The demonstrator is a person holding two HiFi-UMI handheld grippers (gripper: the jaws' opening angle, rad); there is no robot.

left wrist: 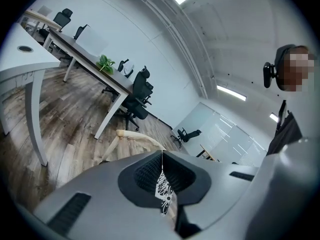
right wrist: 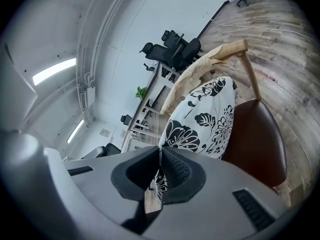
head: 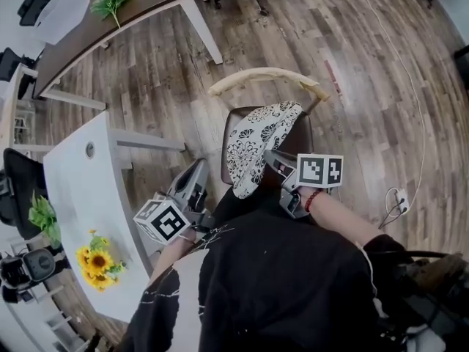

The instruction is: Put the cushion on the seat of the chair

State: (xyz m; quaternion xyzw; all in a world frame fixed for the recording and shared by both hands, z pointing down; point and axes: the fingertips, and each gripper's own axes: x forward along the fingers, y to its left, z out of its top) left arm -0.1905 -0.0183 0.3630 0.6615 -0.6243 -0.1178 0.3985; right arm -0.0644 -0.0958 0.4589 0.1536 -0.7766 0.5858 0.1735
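In the head view the black-and-white floral cushion (head: 260,145) stands on edge over the brown seat (head: 306,134) of a chair with a curved wooden backrest (head: 267,75). My left gripper (head: 212,174) is at the cushion's left edge, and in the left gripper view its jaws (left wrist: 164,191) are shut on a strip of the patterned fabric. At the cushion's near right edge my right gripper (head: 272,160) is also shut on it. The right gripper view shows the cushion (right wrist: 205,119) rising from the jaws (right wrist: 159,176), with the seat (right wrist: 255,139) to its right and the backrest (right wrist: 215,56) behind.
A white desk (head: 80,196) with sunflowers (head: 97,261) stands close on the left. A long brown desk (head: 110,20) with a plant (head: 110,4) runs across the back. A white cable (head: 410,86) and a power strip (head: 401,200) lie on the wooden floor at right.
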